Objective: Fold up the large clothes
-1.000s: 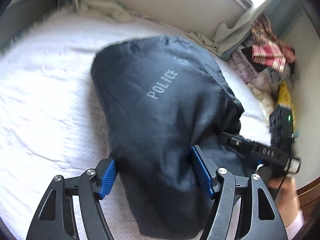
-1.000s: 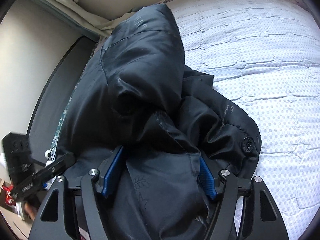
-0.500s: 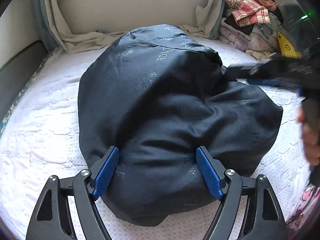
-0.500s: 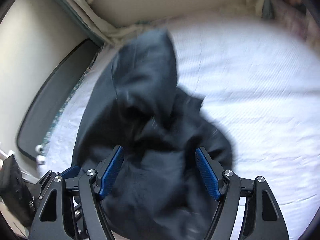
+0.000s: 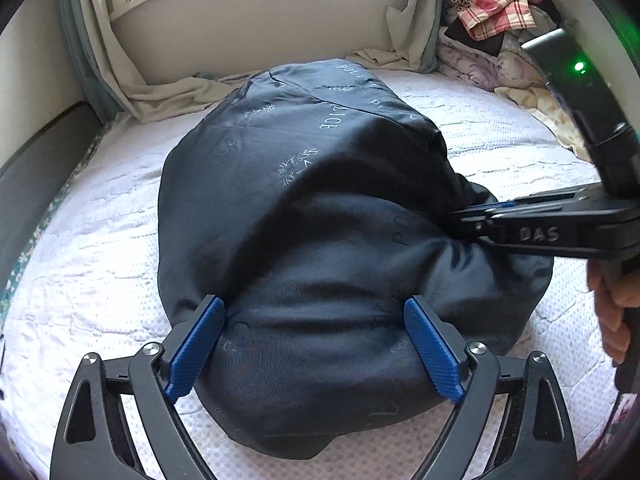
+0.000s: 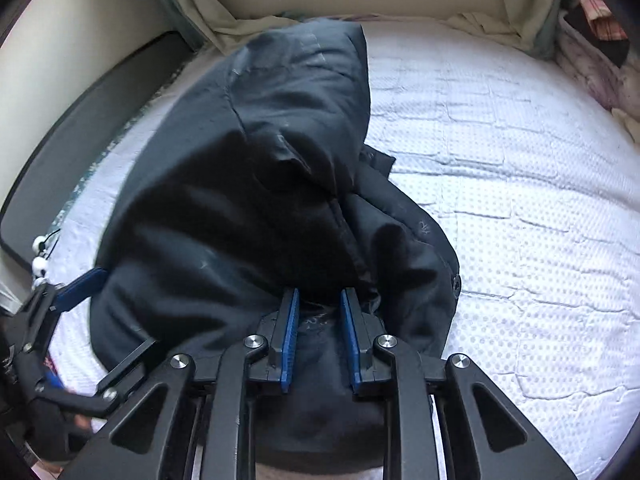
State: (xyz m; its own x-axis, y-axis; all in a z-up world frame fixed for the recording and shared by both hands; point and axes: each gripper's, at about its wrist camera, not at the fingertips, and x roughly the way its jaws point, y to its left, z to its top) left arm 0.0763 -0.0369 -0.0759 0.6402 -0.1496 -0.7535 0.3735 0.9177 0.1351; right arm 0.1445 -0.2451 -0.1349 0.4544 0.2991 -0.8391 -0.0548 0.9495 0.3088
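Right gripper (image 6: 316,332) now narrowed on jacket (image 6: 256,184)

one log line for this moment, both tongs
left tongs: open, straddling jacket | right tongs: shut on jacket | bed: jacket bundled

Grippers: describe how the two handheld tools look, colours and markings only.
Both are black skeletal linkage frames with silver pivot pins and ribbed blue finger pads. The right gripper, seen from the left wrist view, bears raised "DAS" lettering and a green LED. Left gripper matches.

Both wrist views closely face one jacket (image 5: 304,216).
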